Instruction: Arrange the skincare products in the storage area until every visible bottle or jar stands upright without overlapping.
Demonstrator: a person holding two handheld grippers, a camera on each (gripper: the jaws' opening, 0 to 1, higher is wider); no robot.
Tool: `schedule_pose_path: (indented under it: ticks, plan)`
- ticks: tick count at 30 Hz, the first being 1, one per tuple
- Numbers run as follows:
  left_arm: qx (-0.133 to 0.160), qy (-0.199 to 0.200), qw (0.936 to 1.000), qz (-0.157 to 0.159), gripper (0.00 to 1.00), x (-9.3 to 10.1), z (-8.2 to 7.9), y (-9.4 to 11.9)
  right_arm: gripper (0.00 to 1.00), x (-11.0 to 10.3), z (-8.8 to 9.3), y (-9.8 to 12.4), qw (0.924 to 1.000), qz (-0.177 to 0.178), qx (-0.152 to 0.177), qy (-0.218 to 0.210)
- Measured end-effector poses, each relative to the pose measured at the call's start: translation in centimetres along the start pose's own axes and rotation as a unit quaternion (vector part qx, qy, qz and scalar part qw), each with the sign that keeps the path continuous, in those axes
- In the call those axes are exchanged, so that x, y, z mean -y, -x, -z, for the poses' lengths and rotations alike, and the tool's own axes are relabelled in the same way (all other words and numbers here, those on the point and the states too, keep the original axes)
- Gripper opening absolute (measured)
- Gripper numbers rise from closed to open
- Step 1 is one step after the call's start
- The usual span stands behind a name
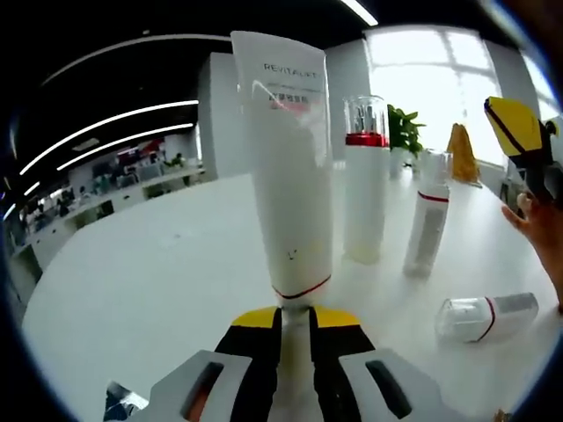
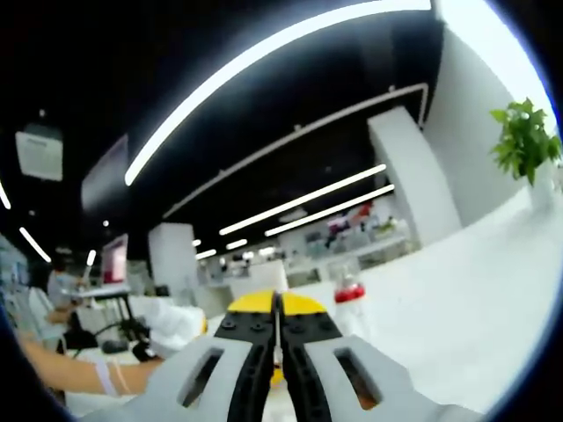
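Left claw (image 1: 295,330) pinches a white tube (image 1: 288,158), marked "REVITALIFT", standing upright on the worktop (image 1: 149,281). At 4 o'clock, a small bottle (image 1: 486,316) lies sideways. Right claw (image 2: 276,338) is pressed together.

The white tube's (image 1: 288,167) cap end is hidden between the jaws. The fine print under its brand name is too small to read. The picture's edge cuts off the right hand-held gripper (image 1: 519,132).

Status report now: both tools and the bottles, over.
Left tool shut on white tube, upright. Right tool shut, empty. Small bottle lying on table.
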State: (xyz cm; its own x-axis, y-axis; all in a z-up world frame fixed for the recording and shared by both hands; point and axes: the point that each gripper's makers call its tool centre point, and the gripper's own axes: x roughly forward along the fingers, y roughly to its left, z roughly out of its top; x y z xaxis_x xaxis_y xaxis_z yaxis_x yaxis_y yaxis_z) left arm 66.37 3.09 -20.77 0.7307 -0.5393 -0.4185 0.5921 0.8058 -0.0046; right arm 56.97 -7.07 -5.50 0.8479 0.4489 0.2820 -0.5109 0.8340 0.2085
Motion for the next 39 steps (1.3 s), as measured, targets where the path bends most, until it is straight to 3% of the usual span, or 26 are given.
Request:
schedule_pose_path:
  ticks: [9,14,17,19,20,21,23,25,29,32,35,39]
  plan:
    - [-0.005,0.017,0.9996,-0.024,0.13,0.0,0.3,-0.4,0.00,-0.1,0.1,0.0,1.0000,-0.002,0.000,-0.001]
    - [-0.003,0.013,0.9996,-0.025,0.13,0.0,0.3,0.3,0.01,-1.2,0.6,-0.4,0.9995,-0.031,-0.010,-0.004]
    - [0.005,0.005,0.9996,-0.028,0.13,-0.4,0.3,1.5,0.13,-2.4,1.2,-0.8,0.9981,-0.058,-0.020,-0.005]
    - [0.035,0.018,0.9992,-0.010,0.16,-0.3,-0.6,2.3,0.23,-3.1,1.5,-1.1,0.9965,-0.078,-0.025,-0.015]
    - [0.066,0.059,0.9958,0.021,0.18,0.4,-1.5,3.0,0.27,-3.3,1.6,-1.1,0.9961,-0.082,-0.027,-0.015]
    - [0.077,0.084,0.9929,0.034,0.22,0.7,-1.9,3.4,0.29,-3.5,1.7,-1.2,0.9958,-0.086,-0.029,-0.015]
    - [0.105,0.155,0.9792,0.077,0.30,1.2,-3.2,4.8,0.33,-3.7,1.9,-1.1,0.9954,-0.089,-0.032,-0.014]
    - [0.121,0.188,0.9698,0.098,0.37,1.3,-3.8,5.9,0.35,-3.6,1.9,-1.1,0.9956,-0.088,-0.030,-0.011]
    - [0.124,0.191,0.9695,0.091,0.49,0.9,-3.3,7.4,0.46,-3.6,1.9,-1.2,0.9955,-0.091,-0.023,-0.012]
    - [0.129,0.145,0.9788,0.064,0.57,0.1,-2.8,8.2,0.58,-3.7,1.9,-1.3,0.9954,-0.095,-0.015,-0.008]
    - [0.130,0.052,0.9901,0.014,0.72,-0.5,-1.7,9.1,0.71,-4.3,2.1,-1.5,0.9944,-0.105,-0.013,0.004]
    - [0.112,-0.072,0.9909,-0.022,0.90,-0.8,-0.4,9.5,0.87,-5.7,3.5,-1.7,0.9904,-0.130,-0.042,0.023]
